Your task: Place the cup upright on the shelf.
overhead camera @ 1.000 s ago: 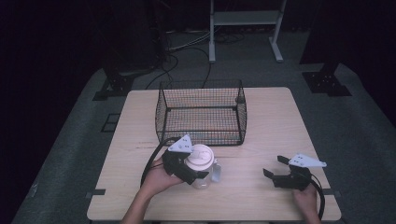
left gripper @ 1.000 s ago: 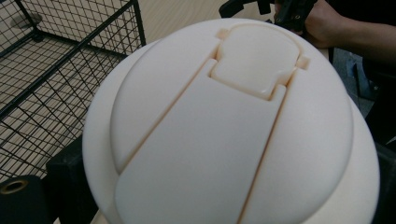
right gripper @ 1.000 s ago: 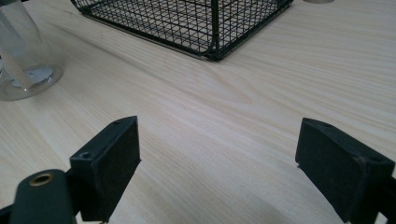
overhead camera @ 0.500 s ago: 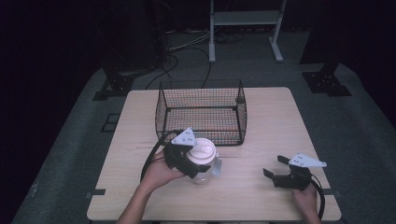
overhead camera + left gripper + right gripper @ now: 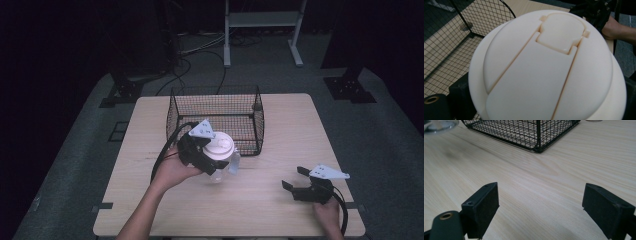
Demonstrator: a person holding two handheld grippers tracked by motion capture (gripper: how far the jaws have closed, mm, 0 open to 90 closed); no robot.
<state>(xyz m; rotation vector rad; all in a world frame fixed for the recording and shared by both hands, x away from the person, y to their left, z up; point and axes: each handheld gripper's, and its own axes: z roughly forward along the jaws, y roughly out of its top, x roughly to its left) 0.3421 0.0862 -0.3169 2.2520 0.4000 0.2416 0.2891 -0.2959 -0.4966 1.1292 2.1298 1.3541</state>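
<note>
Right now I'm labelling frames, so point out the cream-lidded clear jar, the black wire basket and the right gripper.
cream-lidded clear jar (image 5: pixel 220 146): high view, on the lid's top.
black wire basket (image 5: pixel 215 91): high view, on its far rim.
right gripper (image 5: pixel 293 178): high view, midway between its open fingertips.

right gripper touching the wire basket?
Apart. The right gripper view shows the right gripper open over bare table, with the wire basket well beyond its fingers.

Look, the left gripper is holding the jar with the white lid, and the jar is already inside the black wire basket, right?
Not quite. The left gripper does hold the jar by its white lid, but the high view shows the jar outside the black wire basket, just in front of its near side, over the table.
</note>
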